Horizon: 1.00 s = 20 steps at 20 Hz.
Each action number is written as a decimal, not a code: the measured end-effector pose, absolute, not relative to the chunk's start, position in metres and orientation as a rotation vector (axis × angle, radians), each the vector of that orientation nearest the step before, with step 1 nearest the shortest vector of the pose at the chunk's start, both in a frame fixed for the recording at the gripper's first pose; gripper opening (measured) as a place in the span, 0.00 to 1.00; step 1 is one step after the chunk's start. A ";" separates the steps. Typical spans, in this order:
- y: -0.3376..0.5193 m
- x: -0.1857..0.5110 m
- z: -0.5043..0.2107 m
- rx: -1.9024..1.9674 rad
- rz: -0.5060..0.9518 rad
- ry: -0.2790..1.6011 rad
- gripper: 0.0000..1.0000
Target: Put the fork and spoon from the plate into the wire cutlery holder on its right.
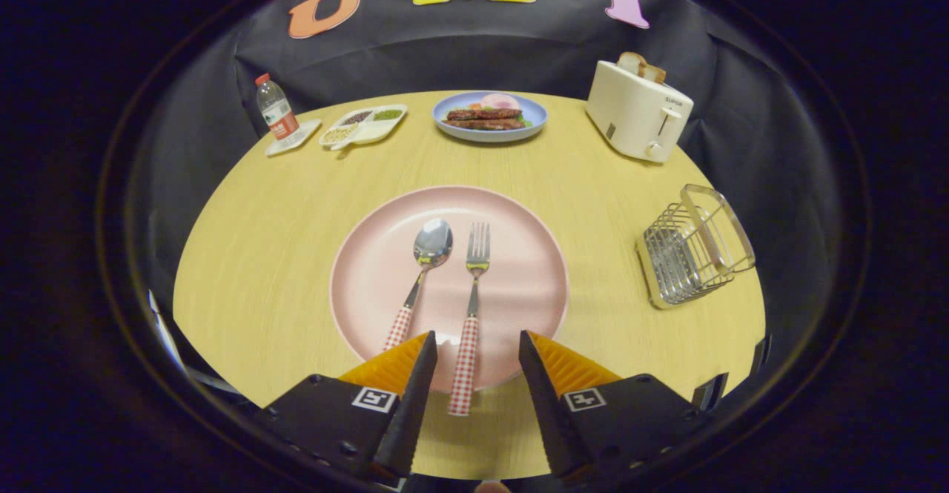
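My gripper is closest to the lens, fingers spread wide apart and clamping nothing. The fork lies between them: its checked handle runs down the gap, the butt end hanging past the near rim of the pink plate onto the wooden table. I can't tell if either finger touches the handle; there looks to be clear space on both sides. The tines point away from me, toward the plate's centre.

The spoon is just to the left of the fork, also on the plate, angled a bit, with its bowl up near the middle. Its checked handle end sits right at my left finger's tip and is partly hidden by it.

The wire cutlery holder stands to the right of the plate, well apart from it, close to the table's right edge, and tilted in the fisheye. I see nothing inside it.

Across the table from me, a blue plate carries food. To its right is a white toaster with bread slices sticking out of the top. To its left is a divided snack tray, then a small water bottle on a white coaster.
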<state>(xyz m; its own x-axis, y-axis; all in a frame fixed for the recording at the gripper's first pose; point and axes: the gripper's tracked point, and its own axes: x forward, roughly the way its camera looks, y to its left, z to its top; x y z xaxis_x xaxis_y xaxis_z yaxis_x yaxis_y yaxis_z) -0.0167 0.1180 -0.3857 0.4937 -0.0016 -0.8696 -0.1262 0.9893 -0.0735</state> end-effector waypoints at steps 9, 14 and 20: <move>0.113 -0.013 -0.397 -0.132 0.063 1.148 0.08; 0.106 -0.009 -0.363 -0.133 0.093 1.122 0.04; 0.077 -0.014 -0.289 -0.063 0.125 1.159 0.04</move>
